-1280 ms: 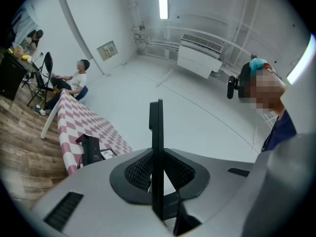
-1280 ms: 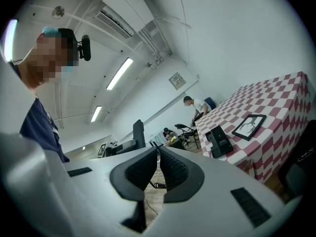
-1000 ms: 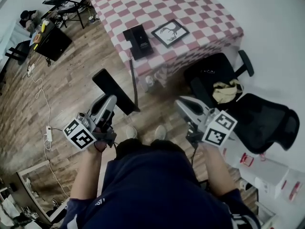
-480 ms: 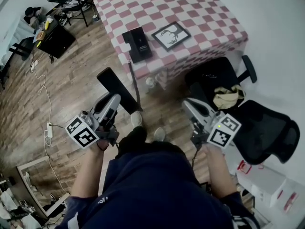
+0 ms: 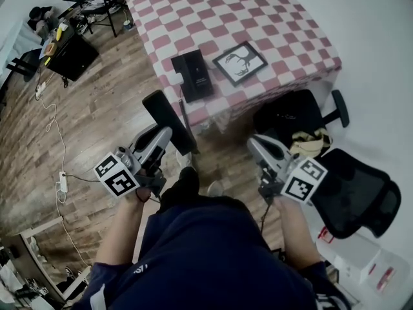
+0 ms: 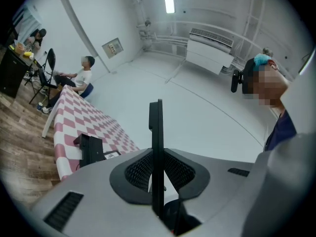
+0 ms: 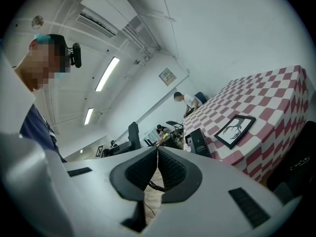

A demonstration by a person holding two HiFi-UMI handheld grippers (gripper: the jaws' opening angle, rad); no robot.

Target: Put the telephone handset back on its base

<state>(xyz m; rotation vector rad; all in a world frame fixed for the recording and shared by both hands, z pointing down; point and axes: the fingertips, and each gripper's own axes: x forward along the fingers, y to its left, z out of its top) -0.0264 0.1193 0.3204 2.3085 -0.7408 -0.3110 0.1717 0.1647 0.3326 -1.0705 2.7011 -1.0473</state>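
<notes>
- Left gripper (image 5: 160,141) is clamping the flat black telephone handset (image 6: 157,132); the textured black pads (image 6: 138,169) are pressing both its faces and the handset is showing edge-on, upright between them.
- Handset is hanging in the air over the brown wooden plank floor (image 5: 97,108), just short of the table edge and not touching the base.
- Black rectangular telephone base (image 5: 193,76) is sitting near the front edge of the table with the red-and-white checkered cloth (image 5: 213,11), just beside a black-framed picture of a dark branching figure (image 5: 240,63).
- Right gripper (image 5: 257,144) is carrying nothing; its pads (image 7: 140,172) are meeting at the tips, and a dark coiled cord (image 7: 154,185) is showing behind the small gap under them.
- Compared with the frame a second back: the person is stepping toward the table, so the table, base and picture are sitting lower and closer in the head view.
- Both grippers are advancing with the body; the handset's top end is now lying near the table edge, close below the base.
- Grip on the handset is staying the same, same tilt, no slip.
- Black office chair (image 5: 355,186) at the right is sliding lower in the head view and is partly behind the right gripper's marker cube.
</notes>
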